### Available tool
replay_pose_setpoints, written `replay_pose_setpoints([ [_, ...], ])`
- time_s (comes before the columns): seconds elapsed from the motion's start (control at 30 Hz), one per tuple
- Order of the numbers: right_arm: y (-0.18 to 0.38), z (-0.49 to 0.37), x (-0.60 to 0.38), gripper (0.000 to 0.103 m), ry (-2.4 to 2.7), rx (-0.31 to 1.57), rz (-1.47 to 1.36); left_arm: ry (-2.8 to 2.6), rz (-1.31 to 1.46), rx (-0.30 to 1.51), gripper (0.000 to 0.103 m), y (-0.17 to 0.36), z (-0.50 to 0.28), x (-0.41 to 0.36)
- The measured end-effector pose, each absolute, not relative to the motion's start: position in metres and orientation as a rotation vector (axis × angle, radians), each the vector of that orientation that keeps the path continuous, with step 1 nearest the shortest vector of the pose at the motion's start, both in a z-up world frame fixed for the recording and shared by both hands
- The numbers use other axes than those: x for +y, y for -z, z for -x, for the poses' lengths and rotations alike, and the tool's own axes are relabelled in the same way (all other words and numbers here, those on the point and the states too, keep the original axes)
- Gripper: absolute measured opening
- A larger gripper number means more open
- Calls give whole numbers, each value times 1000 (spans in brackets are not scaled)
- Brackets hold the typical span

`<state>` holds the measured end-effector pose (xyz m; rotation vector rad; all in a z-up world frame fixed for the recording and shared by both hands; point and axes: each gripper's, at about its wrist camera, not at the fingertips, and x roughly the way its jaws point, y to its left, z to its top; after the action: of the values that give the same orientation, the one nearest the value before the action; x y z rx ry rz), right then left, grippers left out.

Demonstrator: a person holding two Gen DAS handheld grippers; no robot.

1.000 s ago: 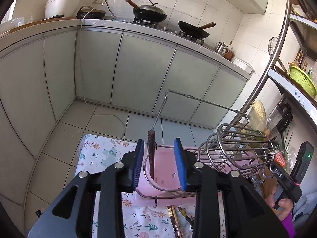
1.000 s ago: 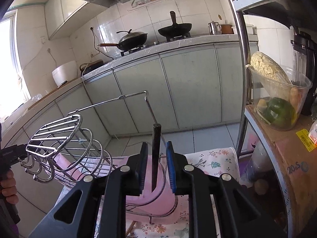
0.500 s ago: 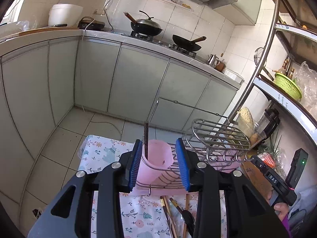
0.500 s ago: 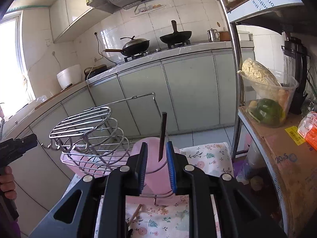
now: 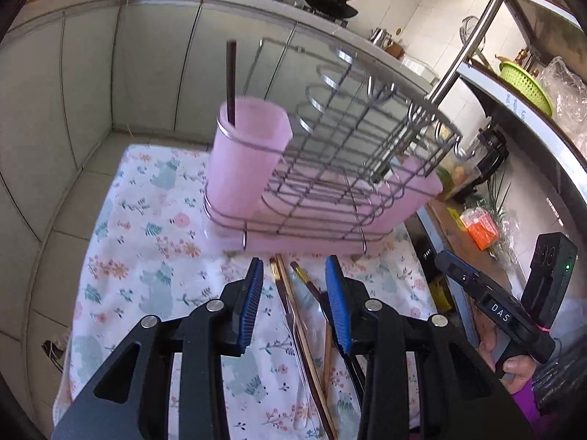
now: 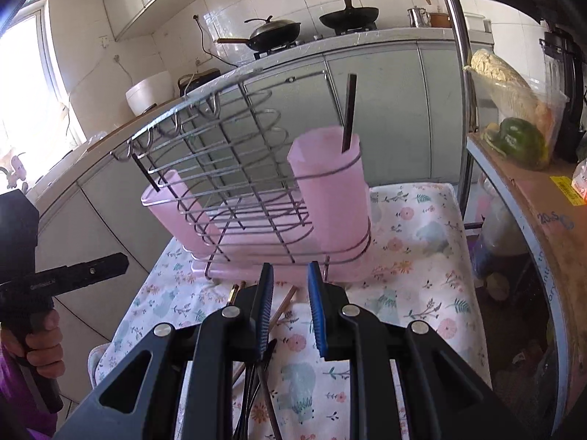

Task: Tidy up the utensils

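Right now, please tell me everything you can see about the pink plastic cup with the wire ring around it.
The pink plastic cup is tall, translucent and open-topped. It stands upright at one end of the wire rack, held by wire hoops near its rim and base, on the floral cloth. One dark chopstick stands inside, leaning on its rim.

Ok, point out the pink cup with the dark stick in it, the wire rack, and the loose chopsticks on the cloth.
pink cup (image 5: 245, 168): left wrist view, on its front wall.
wire rack (image 5: 367, 124): left wrist view, on the tilted top grid.
loose chopsticks (image 5: 293, 311): left wrist view, on a shaft between the claw's pads.
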<state>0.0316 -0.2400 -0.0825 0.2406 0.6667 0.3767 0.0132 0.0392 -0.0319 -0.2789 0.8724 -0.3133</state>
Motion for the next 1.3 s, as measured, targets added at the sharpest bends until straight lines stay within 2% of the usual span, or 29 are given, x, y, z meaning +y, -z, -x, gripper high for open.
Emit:
replay_pose_setpoints([
  [0.33,123,-26,-234,18,-419,799,-262,313,290,1140,35,116,-40,8],
  [0.73,139,-30,-217,18,-484,878,-239,302,264,1181,35,138,-57,-4],
  [0.77,140,-30,-215,18,-488,884,-235,303,265,1179,32,138,-58,-5],
  [0.8,140,-31,-213,18,-491,888,-230,305,265,1180,25,139,-59,-5],
  [0.87,142,-31,-208,18,-495,896,-220,315,281,1180,20,141,-59,-2],
  [0.9,142,-32,-206,18,-498,901,-216,319,286,1174,15,139,-59,-1],
  [1.07,146,-34,-190,19,-530,927,-189,305,290,1140,14,130,-53,14],
  [1.1,148,-36,-186,20,-535,935,-184,306,301,1138,14,129,-52,18],
  [1.2,153,-41,-177,38,-534,961,-177,300,313,1130,14,122,-47,30],
  [1.3,156,-45,-167,38,-524,971,-153,298,313,1103,14,115,-42,40],
])
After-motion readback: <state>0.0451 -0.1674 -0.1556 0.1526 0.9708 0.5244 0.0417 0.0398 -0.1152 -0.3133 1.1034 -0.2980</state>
